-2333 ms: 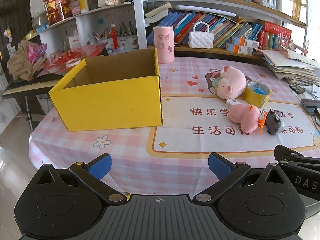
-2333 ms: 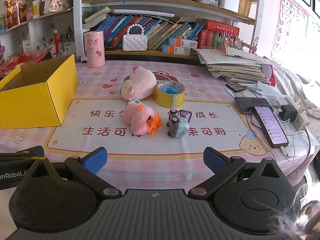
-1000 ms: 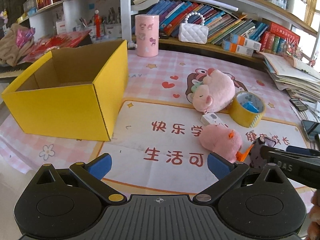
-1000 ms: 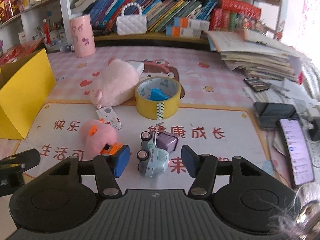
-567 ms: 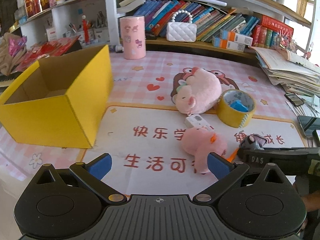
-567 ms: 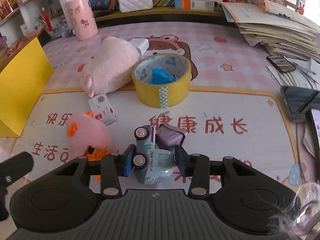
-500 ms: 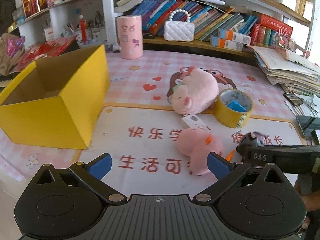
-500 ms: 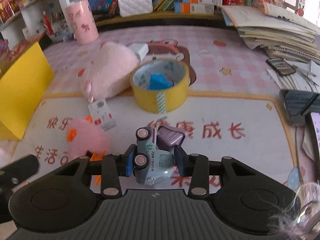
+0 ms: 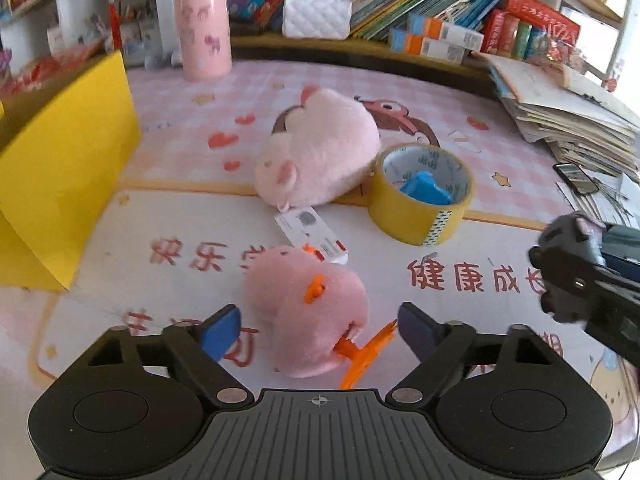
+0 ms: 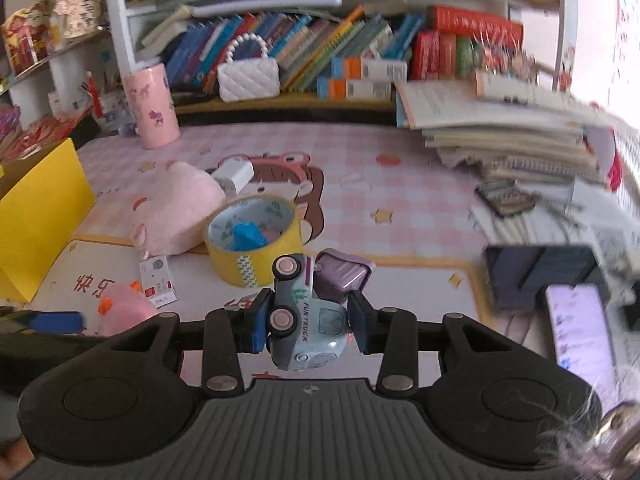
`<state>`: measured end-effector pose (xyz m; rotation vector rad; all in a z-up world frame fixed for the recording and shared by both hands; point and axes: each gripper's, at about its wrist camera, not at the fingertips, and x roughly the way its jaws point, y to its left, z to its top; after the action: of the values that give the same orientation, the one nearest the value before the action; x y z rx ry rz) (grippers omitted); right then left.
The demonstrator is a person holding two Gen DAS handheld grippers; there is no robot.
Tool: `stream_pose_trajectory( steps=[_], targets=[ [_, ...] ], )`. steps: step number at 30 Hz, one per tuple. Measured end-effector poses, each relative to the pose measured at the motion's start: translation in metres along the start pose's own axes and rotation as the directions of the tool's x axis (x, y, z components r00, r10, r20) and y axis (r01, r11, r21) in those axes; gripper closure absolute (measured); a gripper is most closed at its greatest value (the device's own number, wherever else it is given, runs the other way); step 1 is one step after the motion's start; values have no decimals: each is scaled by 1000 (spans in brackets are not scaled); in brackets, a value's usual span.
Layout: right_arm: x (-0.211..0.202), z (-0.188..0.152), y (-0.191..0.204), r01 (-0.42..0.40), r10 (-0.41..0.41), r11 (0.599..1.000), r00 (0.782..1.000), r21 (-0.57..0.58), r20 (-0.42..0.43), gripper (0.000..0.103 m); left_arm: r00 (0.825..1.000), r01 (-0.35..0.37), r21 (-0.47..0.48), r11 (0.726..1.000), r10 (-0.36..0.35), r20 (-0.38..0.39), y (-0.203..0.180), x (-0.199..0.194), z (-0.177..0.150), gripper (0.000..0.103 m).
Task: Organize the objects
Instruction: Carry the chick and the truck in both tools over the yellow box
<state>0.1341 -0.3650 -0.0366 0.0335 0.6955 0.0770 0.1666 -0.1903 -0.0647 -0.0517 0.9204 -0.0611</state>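
A small pink plush chick [image 9: 308,304] with orange feet lies on the printed mat, between the blue pads of my left gripper [image 9: 318,332]. Its jaws are closing, with a gap still showing on each side of the plush. My right gripper [image 10: 310,320] is shut on a pale blue toy truck [image 10: 320,328] with a purple box on its back, held tilted above the mat. The truck [image 9: 572,236] also shows at the right edge of the left wrist view. The open yellow cardboard box [image 9: 60,184] stands at the left.
A bigger pink plush [image 9: 320,156], a yellow tape roll [image 9: 420,196] with a blue piece inside and a small white card box [image 9: 308,228] lie mid-table. A pink cup [image 9: 204,32] and shelves of books stand behind. Stacked books [image 10: 500,136] and phones [image 10: 580,328] fill the right side.
My left gripper came forward and down to the pink chick, and its jaws narrowed around it. My right gripper shut on the toy truck and lifted it off the mat.
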Motion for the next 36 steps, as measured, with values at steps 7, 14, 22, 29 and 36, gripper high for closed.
stream_pose_trajectory(
  steps=[7, 14, 22, 29, 36],
  targets=[
    [-8, -4, -2, -28, 28, 999, 1000, -46, 6, 65, 1000, 12, -15, 1000, -12, 4, -5, 7, -2, 39],
    [-8, -9, 5, -46, 46, 999, 999, -27, -12, 65, 998, 38, -79, 996, -34, 54, 16, -22, -5, 39],
    [-15, -10, 43, -110, 109, 993, 994, -53, -25, 65, 992, 57, -136, 989, -41, 123, 58, -59, -15, 39],
    [-24, -12, 95, -154, 152, 984, 988, -90, -31, 65, 984, 54, -147, 988, -28, 175, 102, -85, -27, 39],
    [-37, -26, 161, -181, 176, 976, 983, -121, -49, 65, 979, 49, -161, 986, -16, 202, 162, -112, -47, 39]
  ],
)
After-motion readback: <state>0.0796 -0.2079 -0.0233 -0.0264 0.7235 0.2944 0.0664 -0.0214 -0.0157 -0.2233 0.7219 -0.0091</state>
